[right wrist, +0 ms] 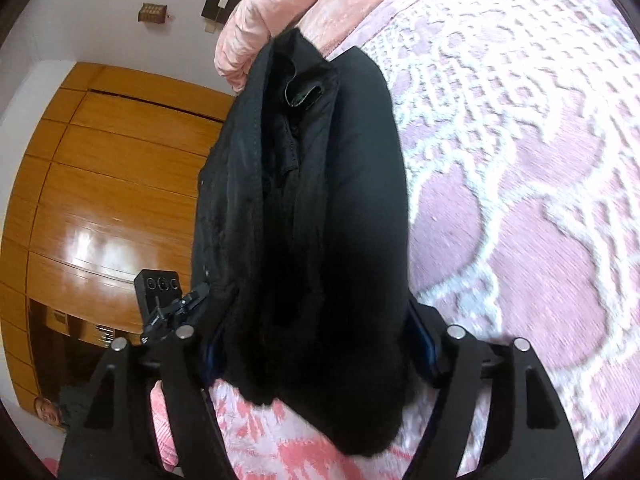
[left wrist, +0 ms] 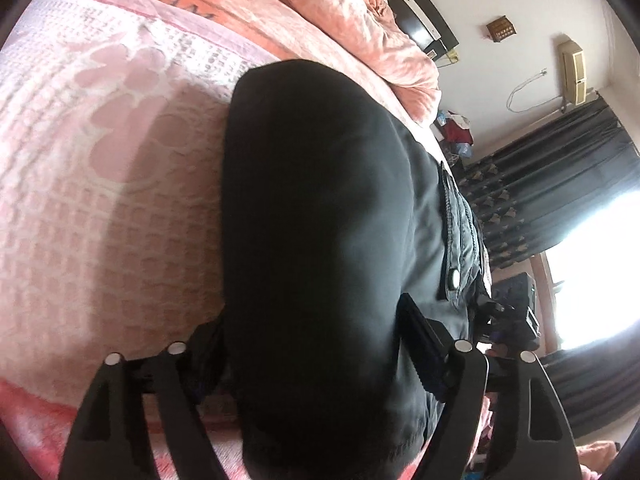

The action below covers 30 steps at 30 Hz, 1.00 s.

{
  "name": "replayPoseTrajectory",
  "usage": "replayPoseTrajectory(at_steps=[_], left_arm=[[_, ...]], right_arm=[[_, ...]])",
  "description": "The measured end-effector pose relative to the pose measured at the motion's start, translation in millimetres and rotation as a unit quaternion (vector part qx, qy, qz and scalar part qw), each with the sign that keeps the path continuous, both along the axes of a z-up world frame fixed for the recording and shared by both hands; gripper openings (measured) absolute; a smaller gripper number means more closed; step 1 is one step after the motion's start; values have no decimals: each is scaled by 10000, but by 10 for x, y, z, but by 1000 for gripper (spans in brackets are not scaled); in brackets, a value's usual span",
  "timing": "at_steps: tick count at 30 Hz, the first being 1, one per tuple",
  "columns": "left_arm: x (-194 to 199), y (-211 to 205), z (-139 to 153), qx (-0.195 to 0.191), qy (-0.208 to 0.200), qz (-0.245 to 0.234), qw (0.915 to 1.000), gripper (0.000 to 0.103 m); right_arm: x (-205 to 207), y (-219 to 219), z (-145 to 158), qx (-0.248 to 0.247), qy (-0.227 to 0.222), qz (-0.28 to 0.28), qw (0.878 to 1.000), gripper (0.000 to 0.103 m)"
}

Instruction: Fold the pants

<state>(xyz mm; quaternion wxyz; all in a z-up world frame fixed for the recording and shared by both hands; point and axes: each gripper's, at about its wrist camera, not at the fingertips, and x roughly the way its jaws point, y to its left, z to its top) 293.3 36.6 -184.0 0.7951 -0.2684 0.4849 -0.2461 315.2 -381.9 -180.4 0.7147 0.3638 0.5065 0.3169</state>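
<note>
The black pants [left wrist: 320, 216] fill the middle of the left wrist view, bunched thick over the pink bed blanket [left wrist: 100, 160]. A button and grey waistband part [left wrist: 454, 276] show on their right side. My left gripper [left wrist: 312, 332] is shut on the pants, which pass between its two fingers. In the right wrist view the pants [right wrist: 320, 220] hang in folds, with a pocket flap [right wrist: 304, 96] near the top. My right gripper [right wrist: 312, 340] is shut on the pants too. The other gripper's body [right wrist: 160, 292] shows to the left.
A pink quilt [left wrist: 380, 8] lies bunched at the head of the bed. Dark curtains [left wrist: 560, 184] and a bright window [left wrist: 600, 272] are on the right. A wooden wardrobe [right wrist: 112, 184] stands beside the bed. The patterned blanket [right wrist: 520, 160] spreads to the right.
</note>
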Motion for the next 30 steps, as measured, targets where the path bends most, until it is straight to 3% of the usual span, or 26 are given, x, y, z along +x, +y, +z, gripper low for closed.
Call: replayPoseTrajectory(at_steps=[3, 6, 10, 12, 14, 17, 21, 26, 30], left_arm=[[-90, 39, 99, 294, -129, 57, 9995, 80], [-375, 82, 263, 931, -313, 268, 9948, 88], [-718, -43, 476, 1510, -336, 457, 9869, 98], [-934, -150, 570, 1632, -329, 478, 9849, 99], [-1085, -262, 649, 1827, -298, 555, 9811, 99], [-1268, -417, 783, 2018, -352, 560, 9772, 99], [-1556, -507, 995, 2409, -606, 573, 9670, 99], [-1769, -559, 1237, 2395, -822, 486, 9662, 99], [-1907, -543, 1348, 2536, -960, 555, 9609, 99]], right_arm=[[-4, -107, 11, -38, -33, -110, 9999, 77], [-169, -258, 64, -163, -78, -287, 9994, 78], [-508, -256, 254, -1031, -205, -629, 9925, 81], [-705, -125, 402, -1632, -332, -821, 9826, 90], [-905, 59, 569, -2185, -451, -1039, 9692, 91], [-1198, 289, 701, -2650, -648, -1206, 9545, 100], [-1591, 544, 855, -3312, -895, -1356, 9295, 100], [-2007, 669, 1080, -3794, -1254, -1346, 9068, 100], [-2174, 718, 1198, -3780, -1334, -1320, 9066, 100]])
